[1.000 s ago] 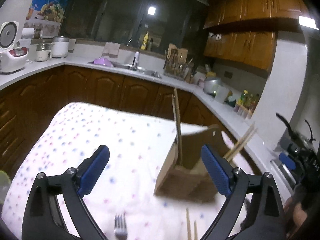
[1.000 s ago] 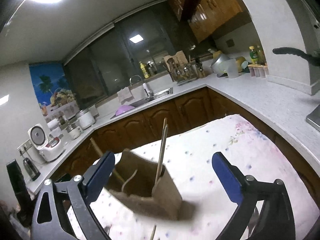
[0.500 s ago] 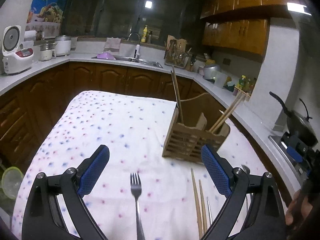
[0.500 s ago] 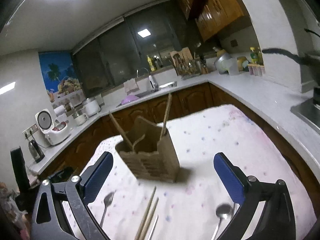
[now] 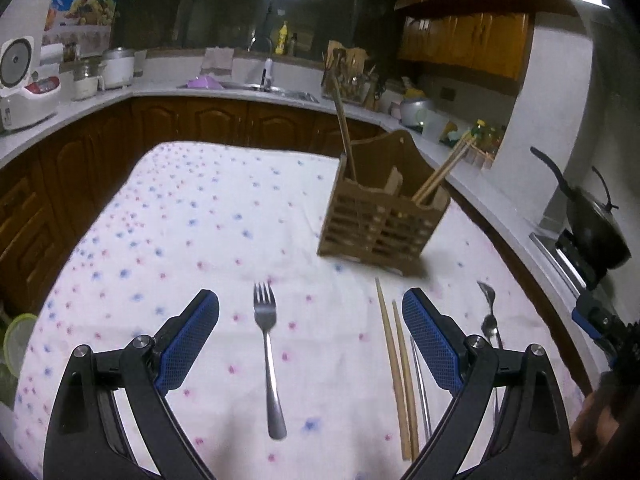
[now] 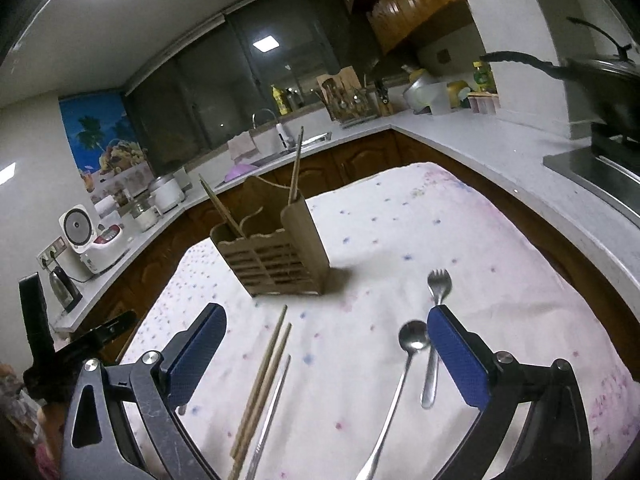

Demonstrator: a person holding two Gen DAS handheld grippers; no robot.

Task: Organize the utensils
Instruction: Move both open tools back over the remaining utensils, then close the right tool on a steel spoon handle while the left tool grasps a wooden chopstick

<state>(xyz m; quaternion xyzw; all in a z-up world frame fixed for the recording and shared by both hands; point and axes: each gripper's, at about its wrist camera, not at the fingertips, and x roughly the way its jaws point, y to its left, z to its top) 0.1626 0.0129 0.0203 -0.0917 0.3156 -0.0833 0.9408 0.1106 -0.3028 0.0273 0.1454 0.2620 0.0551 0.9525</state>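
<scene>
A wooden utensil holder stands on the dotted tablecloth with chopsticks sticking out of it. In the left wrist view a fork lies between the fingers of my open, empty left gripper; wooden chopsticks and a thin metal stick lie by its right finger. In the right wrist view my open, empty right gripper hangs over wooden chopsticks, a metal stick, a long spoon and a small spork.
The table stands in a kitchen with brown cabinets and a white counter around it. A rice cooker stands on the counter at left, a black wok on the stove at right. A sink lies behind.
Both grippers have tilted down and drawn back. The holder now sits farther off, and the fork, chopsticks, spoon and spork on the cloth have come into view.
</scene>
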